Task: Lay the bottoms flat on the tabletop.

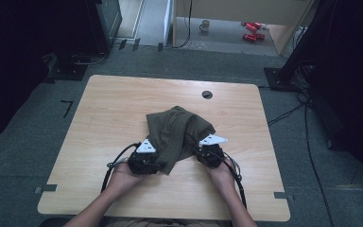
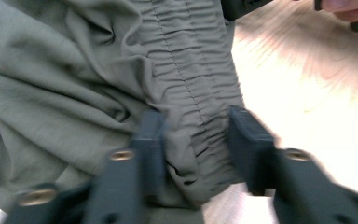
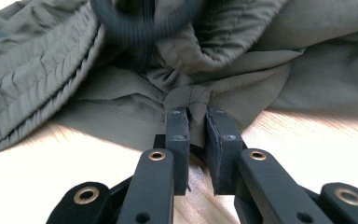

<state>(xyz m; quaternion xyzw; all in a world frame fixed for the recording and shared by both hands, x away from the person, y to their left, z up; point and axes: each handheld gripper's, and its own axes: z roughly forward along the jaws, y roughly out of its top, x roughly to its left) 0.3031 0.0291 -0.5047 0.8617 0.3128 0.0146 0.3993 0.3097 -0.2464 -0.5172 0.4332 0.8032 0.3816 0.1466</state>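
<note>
Olive-green trousers (image 1: 179, 132) lie bunched on the wooden table (image 1: 104, 123). The right gripper (image 3: 198, 126) has its fingers (image 3: 177, 135) clamped on a pinched fold of cloth. The left gripper (image 2: 196, 135) straddles the elastic waistband (image 2: 186, 79), which sits between its fingers (image 2: 149, 140); these stand apart, not visibly pressing it.

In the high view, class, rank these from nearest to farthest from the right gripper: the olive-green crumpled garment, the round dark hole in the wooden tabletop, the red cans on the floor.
1. Olive-green crumpled garment: in the right gripper, mid-table.
2. Round dark hole: far table edge.
3. Red cans: floor beyond the table.
</note>
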